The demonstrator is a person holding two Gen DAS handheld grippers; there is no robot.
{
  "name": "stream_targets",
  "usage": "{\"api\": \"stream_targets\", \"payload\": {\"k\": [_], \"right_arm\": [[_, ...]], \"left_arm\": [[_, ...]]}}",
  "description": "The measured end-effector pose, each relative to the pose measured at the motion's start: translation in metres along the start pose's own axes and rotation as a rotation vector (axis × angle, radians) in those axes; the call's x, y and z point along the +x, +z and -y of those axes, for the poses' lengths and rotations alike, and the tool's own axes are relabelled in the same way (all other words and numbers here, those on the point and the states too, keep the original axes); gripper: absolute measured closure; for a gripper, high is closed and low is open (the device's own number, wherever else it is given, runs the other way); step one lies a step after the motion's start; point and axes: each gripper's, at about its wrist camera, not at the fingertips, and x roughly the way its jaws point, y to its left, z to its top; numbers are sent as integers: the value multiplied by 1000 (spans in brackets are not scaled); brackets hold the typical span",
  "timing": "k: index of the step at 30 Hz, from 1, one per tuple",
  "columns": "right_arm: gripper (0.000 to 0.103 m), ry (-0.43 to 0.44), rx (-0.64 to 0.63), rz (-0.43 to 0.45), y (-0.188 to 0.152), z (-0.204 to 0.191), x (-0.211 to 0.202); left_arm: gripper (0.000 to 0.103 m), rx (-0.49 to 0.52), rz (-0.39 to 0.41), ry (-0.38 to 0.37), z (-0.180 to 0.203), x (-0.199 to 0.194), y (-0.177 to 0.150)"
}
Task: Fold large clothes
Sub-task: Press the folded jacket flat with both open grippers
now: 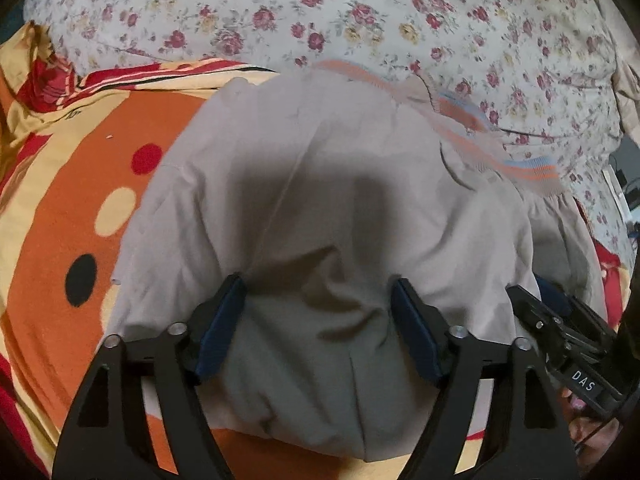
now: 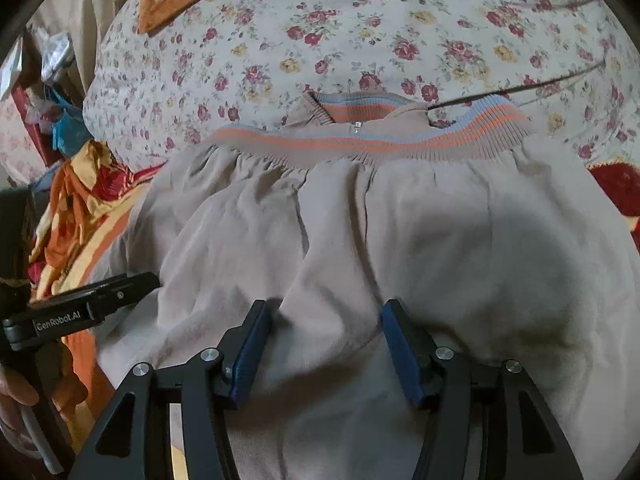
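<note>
A beige jacket [image 1: 320, 184] with a ribbed hem striped orange and blue [image 1: 472, 120] lies folded on the bed. My left gripper [image 1: 320, 308] is open, its blue pads low over the near fold of the jacket. In the right wrist view the jacket [image 2: 400, 232] spreads wide, with the striped hem [image 2: 360, 142] and a zipper end [image 2: 356, 127] at its far edge. My right gripper [image 2: 326, 328] is open over the near part of the cloth. The right gripper also shows in the left wrist view [image 1: 560, 320], and the left one shows in the right wrist view [image 2: 92, 304].
An orange, red and yellow patterned sheet [image 1: 80, 184] covers the bed under the jacket. A white floral quilt [image 1: 320, 12] lies beyond the jacket, also in the right wrist view [image 2: 360, 40]. Clutter stands at the bed's left edge [image 2: 44, 92].
</note>
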Motion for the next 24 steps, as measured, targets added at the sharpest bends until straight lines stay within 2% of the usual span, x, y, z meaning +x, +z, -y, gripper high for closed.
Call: {"api": "stream_targets", "payload": {"k": [4,9,11,13,18,24], "right_arm": [[42,3,-6,-4,-1,0,1],[41,40,3,-20,0,4,1],[34,52,6,-22,-1,5,2],[30,72,3,-17,-3,4,2],[29,54,-22,-1,-7,-1,0],[30,62,24,22,-8,-4,-17]], "left_arm": [[25,16,3,8,3,-1,-1],[25,-68,-12,-88,-12,-10,3],[25,-78,-20,-104,-16,-12,3],[25,-61,-18,-85,-15,-14,2],[25,-24,9,-39,-11,-23,0],[25,68,99,72,-11,-40,2]]}}
